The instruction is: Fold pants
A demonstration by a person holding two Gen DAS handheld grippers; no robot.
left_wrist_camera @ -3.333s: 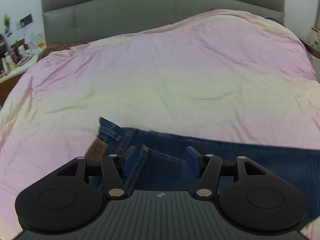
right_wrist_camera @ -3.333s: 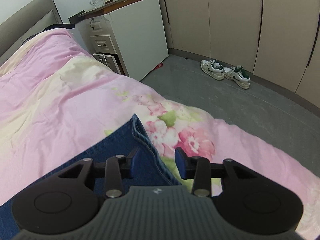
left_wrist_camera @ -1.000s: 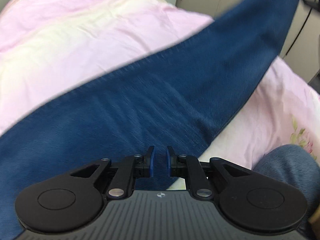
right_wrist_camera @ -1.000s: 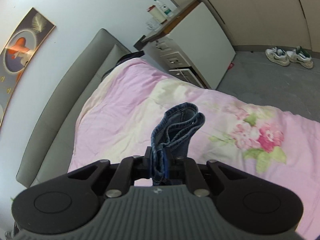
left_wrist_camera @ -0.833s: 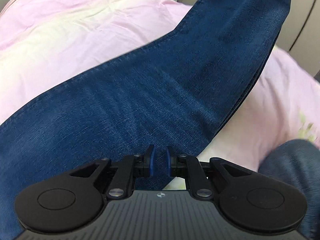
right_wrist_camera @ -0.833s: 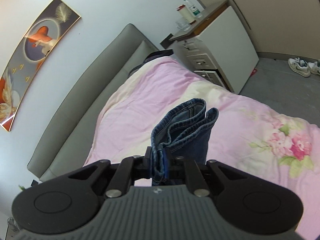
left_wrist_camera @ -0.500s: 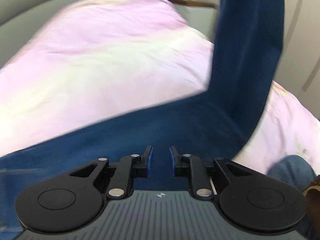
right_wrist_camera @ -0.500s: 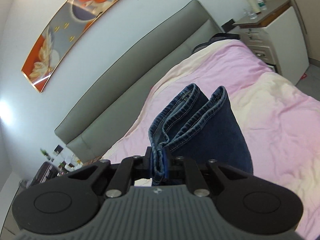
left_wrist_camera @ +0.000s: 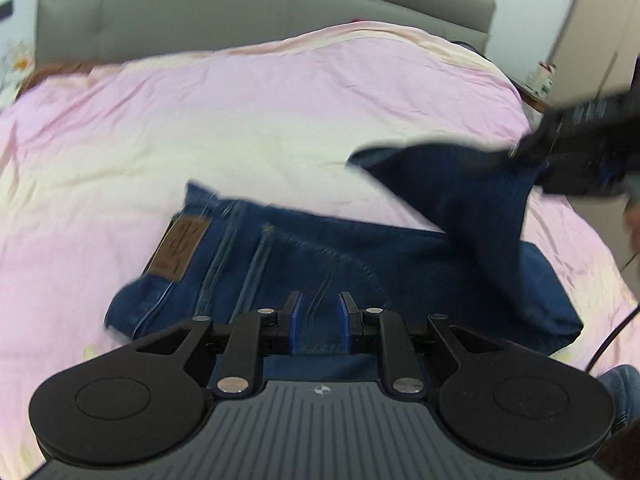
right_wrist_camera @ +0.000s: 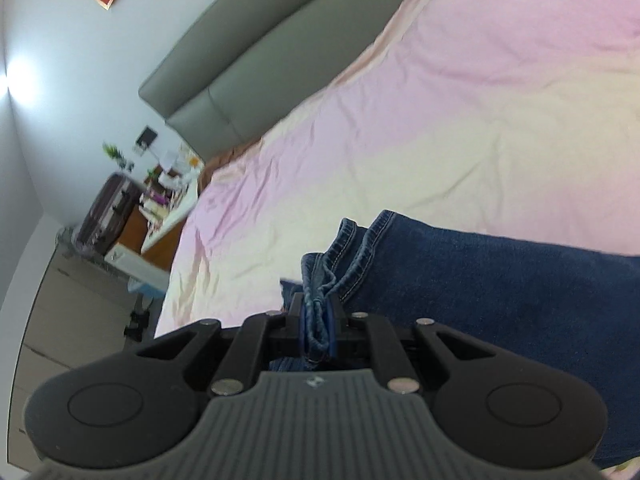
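Dark blue jeans (left_wrist_camera: 304, 256) lie on the pink bed cover, waistband with a brown leather patch (left_wrist_camera: 180, 248) at the left. My left gripper (left_wrist_camera: 319, 322) hovers low over the seat of the jeans, jaws a little apart and empty. My right gripper (right_wrist_camera: 318, 330) is shut on the bunched leg hems (right_wrist_camera: 344, 256). In the left wrist view the right gripper (left_wrist_camera: 580, 156) holds the leg ends up at the right, above the lying part, folded back toward the waistband.
The pink and cream bed cover (left_wrist_camera: 260, 112) spreads all around the jeans. A grey headboard (left_wrist_camera: 240, 8) runs along the back. A cluttered bedside table (right_wrist_camera: 168, 184) stands left of the bed. A dark cable (left_wrist_camera: 616, 336) hangs at the right.
The right gripper has swung the leg hems over from the foot of the bed toward the waistband. The left gripper has opened slightly and now faces the headboard over the jeans' seat.
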